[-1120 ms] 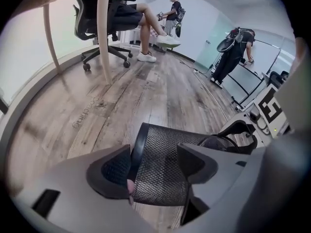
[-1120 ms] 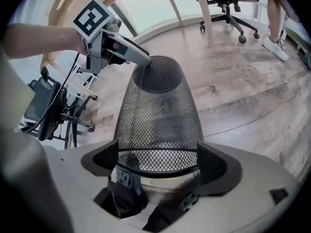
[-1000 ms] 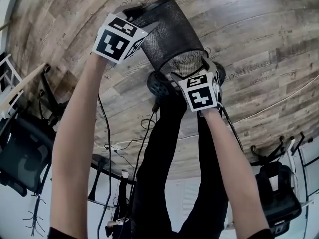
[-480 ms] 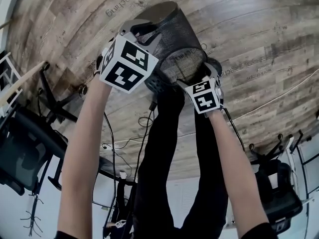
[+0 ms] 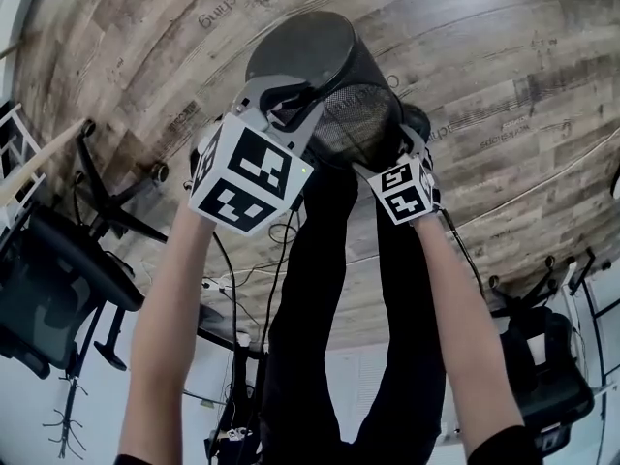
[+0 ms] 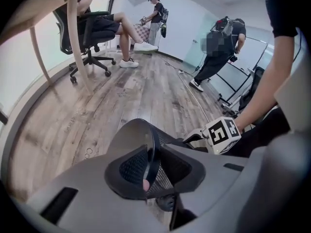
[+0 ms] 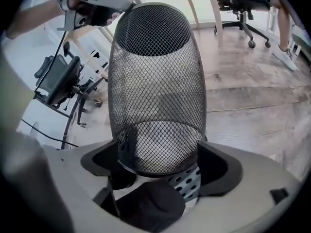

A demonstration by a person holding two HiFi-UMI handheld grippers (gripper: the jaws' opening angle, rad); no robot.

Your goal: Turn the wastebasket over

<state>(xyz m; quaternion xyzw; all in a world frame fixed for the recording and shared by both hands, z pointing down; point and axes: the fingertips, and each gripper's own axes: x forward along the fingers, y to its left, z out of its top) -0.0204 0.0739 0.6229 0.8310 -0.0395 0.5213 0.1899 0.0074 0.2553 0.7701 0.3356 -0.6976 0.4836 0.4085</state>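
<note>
In the head view, the wastebasket (image 5: 368,85) sits at twelve o'clock over the wooden floor (image 5: 504,56). It is tipped so its solid base faces up toward eleven o'clock and its open mouth toward five. My left gripper (image 5: 283,100) bites the base's edge at seven o'clock. My right gripper (image 5: 389,153) meets the mouth at five o'clock, above my shoes (image 5: 310,163).

In the left gripper view, my jaws have just been closing and clamp the thin edge of the base, which stands on end between the pads at six o'clock. The right gripper shows at three o'clock.

In the right gripper view, the basket runs from six o'clock up to twelve, mouth end nearest. My jaws grasp it across that end, one pad pressed on the mesh at either side. The left gripper holds the far end at eleven o'clock.
</note>
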